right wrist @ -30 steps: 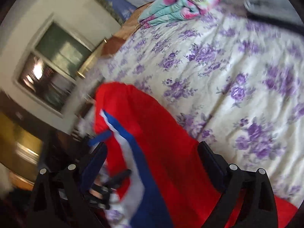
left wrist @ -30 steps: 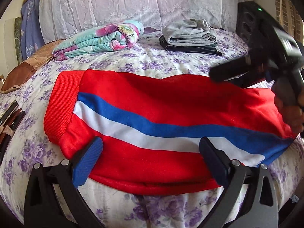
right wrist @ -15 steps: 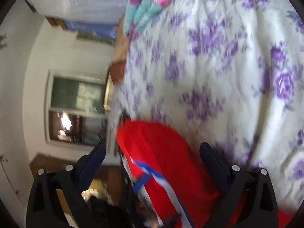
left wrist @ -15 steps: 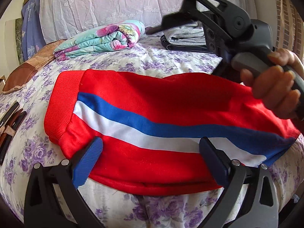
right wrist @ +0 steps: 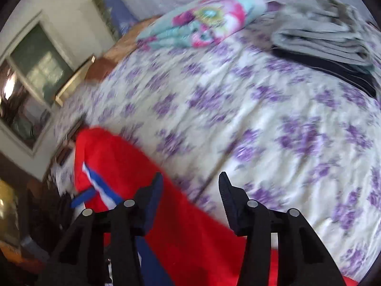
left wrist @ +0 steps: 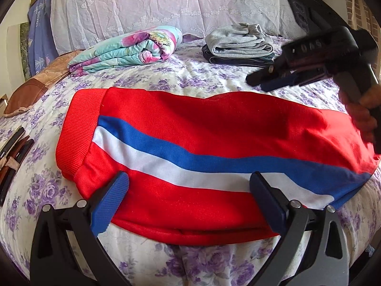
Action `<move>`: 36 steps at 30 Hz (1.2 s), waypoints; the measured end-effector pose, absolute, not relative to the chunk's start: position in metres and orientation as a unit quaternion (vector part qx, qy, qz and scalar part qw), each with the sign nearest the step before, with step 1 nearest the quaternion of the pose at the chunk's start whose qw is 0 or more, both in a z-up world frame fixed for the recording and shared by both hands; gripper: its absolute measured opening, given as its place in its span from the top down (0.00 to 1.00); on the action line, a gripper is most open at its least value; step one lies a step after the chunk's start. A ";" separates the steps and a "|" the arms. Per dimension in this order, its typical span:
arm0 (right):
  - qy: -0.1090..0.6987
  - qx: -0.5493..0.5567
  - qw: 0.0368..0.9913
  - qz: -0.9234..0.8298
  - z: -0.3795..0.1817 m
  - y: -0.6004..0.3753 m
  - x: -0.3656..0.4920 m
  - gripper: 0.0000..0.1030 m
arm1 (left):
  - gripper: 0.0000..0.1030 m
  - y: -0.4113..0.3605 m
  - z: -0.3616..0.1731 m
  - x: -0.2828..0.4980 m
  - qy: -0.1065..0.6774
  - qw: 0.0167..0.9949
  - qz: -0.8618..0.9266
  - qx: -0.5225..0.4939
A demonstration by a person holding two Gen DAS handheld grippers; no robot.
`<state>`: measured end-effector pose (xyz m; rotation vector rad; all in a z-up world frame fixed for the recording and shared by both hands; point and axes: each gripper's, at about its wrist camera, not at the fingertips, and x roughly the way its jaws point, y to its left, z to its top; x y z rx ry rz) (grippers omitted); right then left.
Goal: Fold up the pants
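Red pants [left wrist: 214,147] lie folded across the bed [left wrist: 190,78]. My right claw [right wrist: 190,186] has let go and lifted, closing on nothing; my left claw [left wrist: 188,190] hovers wide, empty. Another fold remains.

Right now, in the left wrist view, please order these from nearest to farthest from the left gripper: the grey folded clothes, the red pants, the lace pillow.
1. red pants: on the bedspread directly under the open left gripper.
2. grey folded clothes: far side of the bed, toward the right.
3. lace pillow: upright behind everything, at the head.
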<state>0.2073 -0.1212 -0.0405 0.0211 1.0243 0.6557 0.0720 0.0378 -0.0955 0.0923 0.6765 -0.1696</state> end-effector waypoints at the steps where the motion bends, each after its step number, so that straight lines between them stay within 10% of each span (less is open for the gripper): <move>1: 0.493 0.001 0.809 0.320 -0.051 -0.112 0.204 0.64 | 0.04 0.038 -0.096 0.072 0.331 0.939 -0.083 0.046; 15: 0.400 -0.154 0.873 0.231 -0.059 -0.080 0.194 0.81 | 0.04 0.038 -0.096 0.070 0.331 0.939 -0.082 0.047; 22: 0.397 -0.055 0.886 0.232 -0.032 -0.111 0.202 0.73 | 0.04 0.039 -0.095 0.071 0.330 0.939 -0.082 0.046; 27: 0.412 -0.187 0.869 0.198 -0.044 -0.083 0.178 0.73 | 0.05 0.039 -0.095 0.071 0.330 0.939 -0.081 0.046; 31: 0.405 -0.195 0.878 0.164 -0.070 -0.073 0.206 0.53 | 0.04 0.039 -0.095 0.071 0.331 0.939 -0.079 0.048; 36: 0.387 -0.135 0.893 0.183 -0.039 -0.087 0.197 0.61 | 0.04 0.039 -0.096 0.071 0.332 0.938 -0.079 0.050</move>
